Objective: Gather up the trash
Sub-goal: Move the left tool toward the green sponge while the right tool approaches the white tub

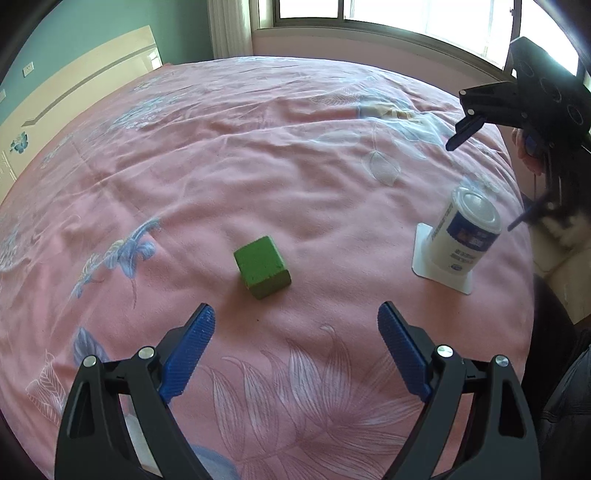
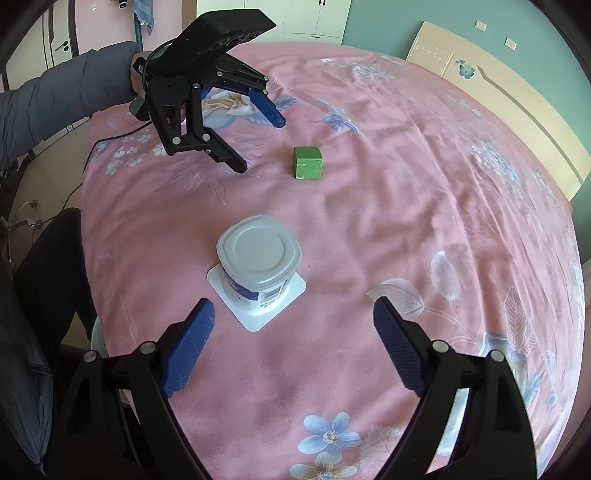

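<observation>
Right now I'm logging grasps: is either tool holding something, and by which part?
Nothing is held. Both the left tool and right tool are open and empty.

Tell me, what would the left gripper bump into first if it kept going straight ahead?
Probably the green block. It sits just ahead of the open left gripper, roughly centred between its fingers, on the pink bedspread. If it points steeper, the gripper might touch the bedspread first.

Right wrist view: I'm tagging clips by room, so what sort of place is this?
Most likely a bedroom. The work surface is a bed under a pink floral bedspread, with a pale headboard against the green wall and wardrobe doors behind.
</observation>
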`<state>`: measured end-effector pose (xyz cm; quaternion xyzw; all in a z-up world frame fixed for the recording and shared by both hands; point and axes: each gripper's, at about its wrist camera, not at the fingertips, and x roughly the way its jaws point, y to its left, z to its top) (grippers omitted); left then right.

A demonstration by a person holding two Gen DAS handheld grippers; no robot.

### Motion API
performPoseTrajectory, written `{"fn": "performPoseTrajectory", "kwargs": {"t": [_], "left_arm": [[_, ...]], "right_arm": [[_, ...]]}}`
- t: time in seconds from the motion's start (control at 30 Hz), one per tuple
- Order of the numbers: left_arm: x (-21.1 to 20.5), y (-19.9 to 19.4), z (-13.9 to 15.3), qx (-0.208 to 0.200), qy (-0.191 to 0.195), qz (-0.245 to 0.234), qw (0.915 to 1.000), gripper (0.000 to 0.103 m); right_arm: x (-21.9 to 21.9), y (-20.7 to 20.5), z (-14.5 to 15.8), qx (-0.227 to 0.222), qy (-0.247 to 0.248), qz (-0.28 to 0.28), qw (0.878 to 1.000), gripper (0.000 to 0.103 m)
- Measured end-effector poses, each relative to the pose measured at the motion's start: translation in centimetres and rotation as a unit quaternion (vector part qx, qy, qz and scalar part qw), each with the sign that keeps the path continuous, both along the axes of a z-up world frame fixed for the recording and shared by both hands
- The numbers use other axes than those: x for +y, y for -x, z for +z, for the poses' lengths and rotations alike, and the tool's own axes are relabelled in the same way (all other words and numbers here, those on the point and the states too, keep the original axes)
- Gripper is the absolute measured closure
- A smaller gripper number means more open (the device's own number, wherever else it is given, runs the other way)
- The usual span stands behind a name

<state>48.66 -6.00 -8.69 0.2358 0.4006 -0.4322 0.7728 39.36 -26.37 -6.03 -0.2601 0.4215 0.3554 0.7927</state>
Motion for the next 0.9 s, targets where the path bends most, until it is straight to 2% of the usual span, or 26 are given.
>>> {"fn": "performPoseTrajectory", "kwargs": {"t": [0.13,0.47,0.77,0.9], "left_arm": [[-0.7,-0.9,-0.3,-0.006,0.004,0.009,0.9999,0.012],[-2.7,-1.4,-1.7,0.002,0.003,0.001,1.0,0.012],[-3.5,-2.4,-2.2,0.008,-0.002,0.007,0.9999,0.012],[-3.8,-2.6,-2.3,0.007,-0.004,0.003,1.0,0.012]], "right_arm": [[0.5,-0.2,-1.1,-0.003,0.002,-0.002,1.0,0.017],[1.7,0.0,-2.5,0.007,-0.04,-0.001,0.999,0.017],[3.1,-1.2,-2.9,0.005,-0.027,0.016,1.0,0.017],[3.2,-1.8,-3.1,0.013,-0.021,0.021,0.999,0.021]]}}
